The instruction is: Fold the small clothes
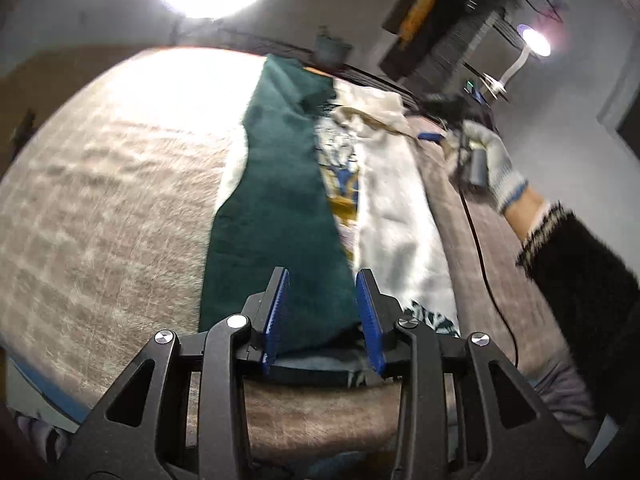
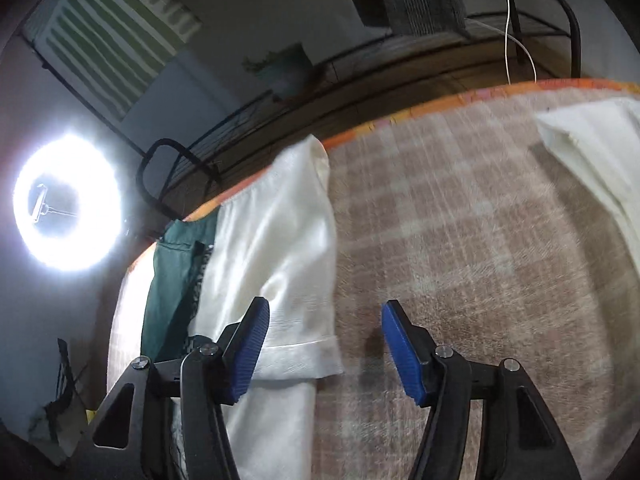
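- On the plaid-covered worktop, a cream garment is lying spread flat, with a dark green fabric draped lengthwise over its left part — a printed panel is peeking out between the two in the left wrist view.
- Left tongs are standing parted, with the near end of the green fabric running in between the blue pads; the pads are not visibly pressing it, so I am reading them as released.
- Right tongs are gaping wide above the cream sleeve hem, holding nothing; one pad is hanging over the cloth, the other over bare worktop.
- Gloved right hand is showing at the far side in the left wrist view, gripping its tool's handle.
- Another pale cloth is lying well apart, at the right edge.
- Handling, as a judgement — both fabrics are looking light, limp and thin; the cream one is looking glossy, so it is probably going to slip and sag rather than hold a crease.
- Best hold is likely the stitched sleeve hem or a corner, pinched through few layers, with the opposite edge taken by the other tongs so the fold stays even.
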